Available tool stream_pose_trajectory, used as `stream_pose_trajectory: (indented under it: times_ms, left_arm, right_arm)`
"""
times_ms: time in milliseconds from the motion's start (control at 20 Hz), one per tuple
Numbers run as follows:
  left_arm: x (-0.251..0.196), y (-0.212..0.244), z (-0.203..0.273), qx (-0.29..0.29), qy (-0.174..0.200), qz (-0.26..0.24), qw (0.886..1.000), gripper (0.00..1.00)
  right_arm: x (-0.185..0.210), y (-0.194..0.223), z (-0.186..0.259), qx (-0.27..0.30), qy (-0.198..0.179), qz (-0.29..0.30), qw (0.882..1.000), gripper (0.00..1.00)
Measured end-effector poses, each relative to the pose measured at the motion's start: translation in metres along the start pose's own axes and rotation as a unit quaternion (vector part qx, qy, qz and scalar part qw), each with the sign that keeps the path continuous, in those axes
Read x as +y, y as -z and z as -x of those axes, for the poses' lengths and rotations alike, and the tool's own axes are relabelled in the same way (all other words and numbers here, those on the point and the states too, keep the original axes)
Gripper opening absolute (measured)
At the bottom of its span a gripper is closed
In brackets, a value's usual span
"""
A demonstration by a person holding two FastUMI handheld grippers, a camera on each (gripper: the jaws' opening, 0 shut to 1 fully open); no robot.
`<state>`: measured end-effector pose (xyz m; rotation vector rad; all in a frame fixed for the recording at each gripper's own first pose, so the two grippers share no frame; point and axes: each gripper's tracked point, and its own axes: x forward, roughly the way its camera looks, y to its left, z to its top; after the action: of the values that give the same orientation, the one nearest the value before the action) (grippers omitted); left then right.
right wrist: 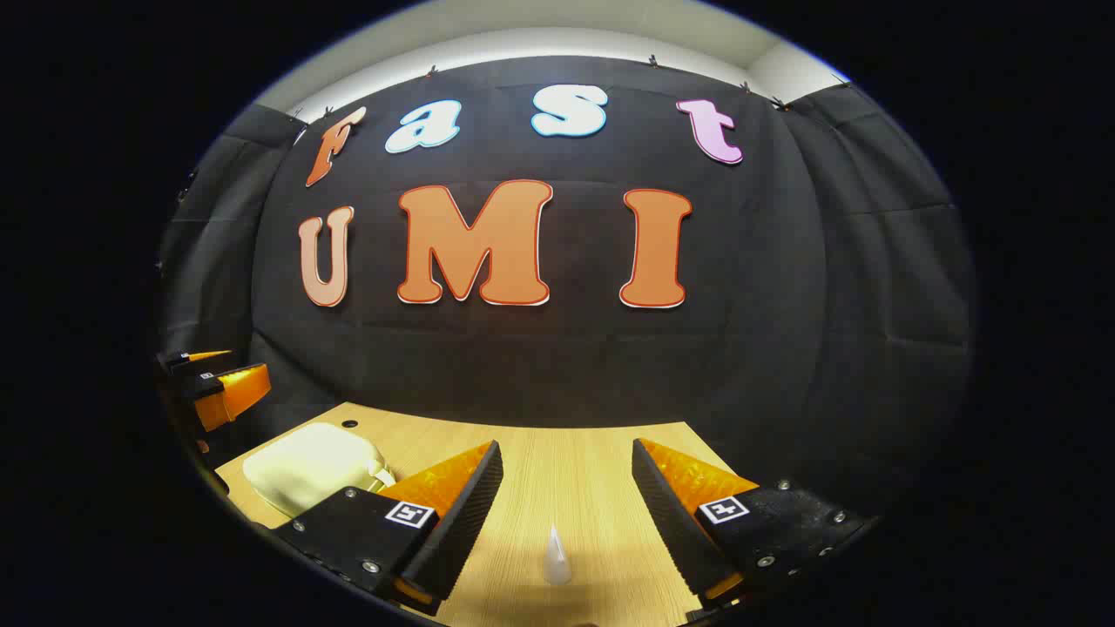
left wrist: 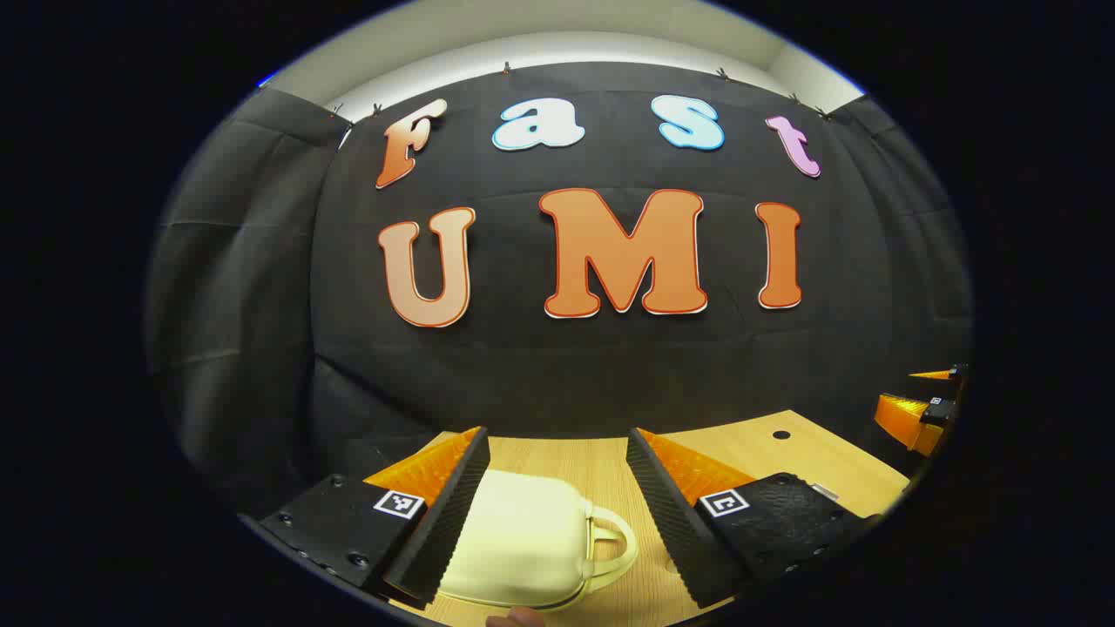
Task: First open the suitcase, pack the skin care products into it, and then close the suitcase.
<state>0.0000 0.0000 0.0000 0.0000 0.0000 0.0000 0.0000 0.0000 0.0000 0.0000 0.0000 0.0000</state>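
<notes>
- Suitcase (left wrist: 523, 544): cream, closed, flat on table (left wrist: 766, 453), handle toward right.
- Small pale bottle (right wrist: 556, 557): upright, near table's front edge.
- Left gripper (left wrist: 557, 514): jaws spread, over suitcase.
- Right gripper (right wrist: 566, 514): jaws spread, empty.

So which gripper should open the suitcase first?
Probably the left gripper. Its open fingers already point at the closed suitcase lying just ahead on the table. The right gripper faces a small bottle, with the suitcase off to its side.

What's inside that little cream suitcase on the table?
The cream suitcase lies shut on the wooden table, so its inside is hidden. A small clear bottle stands outside it on the table, between the right gripper fingers.
</notes>
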Motion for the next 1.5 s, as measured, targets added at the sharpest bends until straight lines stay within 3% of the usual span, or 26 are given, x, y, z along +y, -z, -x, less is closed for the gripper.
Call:
stream_pose_trajectory:
  times_ms: [900, 1250, 1500]
  left_arm:
    - [-0.002, -0.008, 0.004, -0.017, 0.001, -0.029, 0.999, 0.99]
    - [-0.019, 0.021, 0.009, -0.004, 0.012, -0.148, 0.989, 0.99]
    - [-0.052, 0.073, 0.018, 0.029, 0.056, -0.266, 0.962, 0.99]
  right_arm:
    - [0.003, -0.006, 0.005, -0.005, -0.002, 0.011, 1.0, 0.95]
    - [-0.009, 0.011, 0.01, 0.01, 0.009, 0.007, 1.0, 0.95]
    - [-0.031, 0.037, 0.013, 0.036, 0.027, 0.001, 0.999, 0.95]
